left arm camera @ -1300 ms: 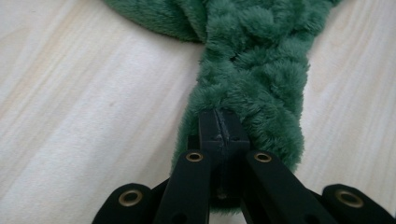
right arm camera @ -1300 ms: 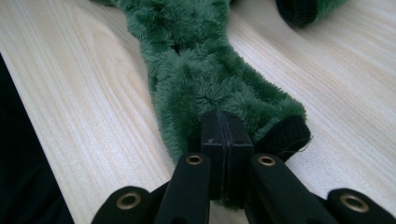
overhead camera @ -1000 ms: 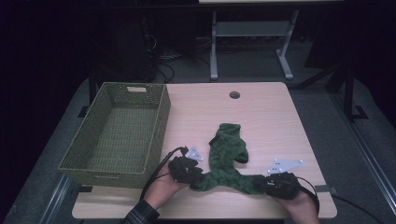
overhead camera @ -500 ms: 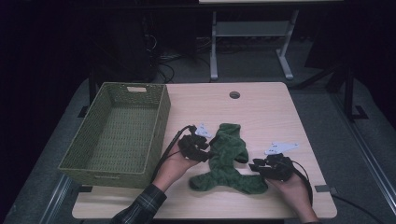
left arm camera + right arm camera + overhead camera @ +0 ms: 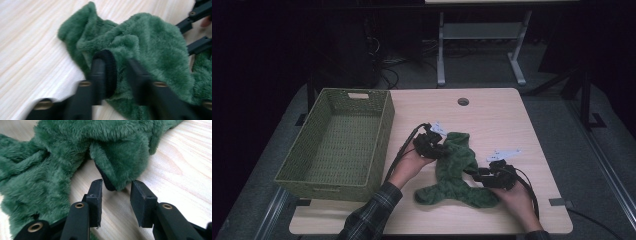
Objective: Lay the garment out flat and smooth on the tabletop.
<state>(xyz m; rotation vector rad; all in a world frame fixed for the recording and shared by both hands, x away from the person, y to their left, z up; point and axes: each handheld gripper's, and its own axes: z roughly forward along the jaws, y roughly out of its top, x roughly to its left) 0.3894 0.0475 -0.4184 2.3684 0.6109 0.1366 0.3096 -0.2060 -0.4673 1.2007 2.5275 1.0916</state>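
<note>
Left gripper (image 5: 438,142): being held in the person's left hand (image 5: 409,162) near the middle of the table, at the left edge of the green fleece garment (image 5: 457,170); in the left gripper view its jaws are being seen narrowly parted, with a black-edged fold of the fleece lying between them and the pads appearing to press on it. The jaws have just been closing. The picture is blurred there, so the firmness of the grip is not being judged.

Right gripper (image 5: 479,172): being held in the person's right hand (image 5: 512,197) at the near right of the table, at the right side of the garment; in the right gripper view the jaws are being kept partly open, and a black-lined corner of the fleece (image 5: 117,165) is hanging down to the gap between the pads without being pinched. The jaws have just been opening.

Green fleece garment: being left crumpled on the wooden table (image 5: 492,115), between the two grippers, its far end pointing toward the middle of the table and its near end spreading left and right close to the near edge.

Woven basket (image 5: 297,172): being left standing at the left of the table, apart from the garment and just left of the left forearm's plaid sleeve (image 5: 372,215).

Cable hole (image 5: 463,101): being seen at the far middle of the table, well apart from both grippers.
</note>
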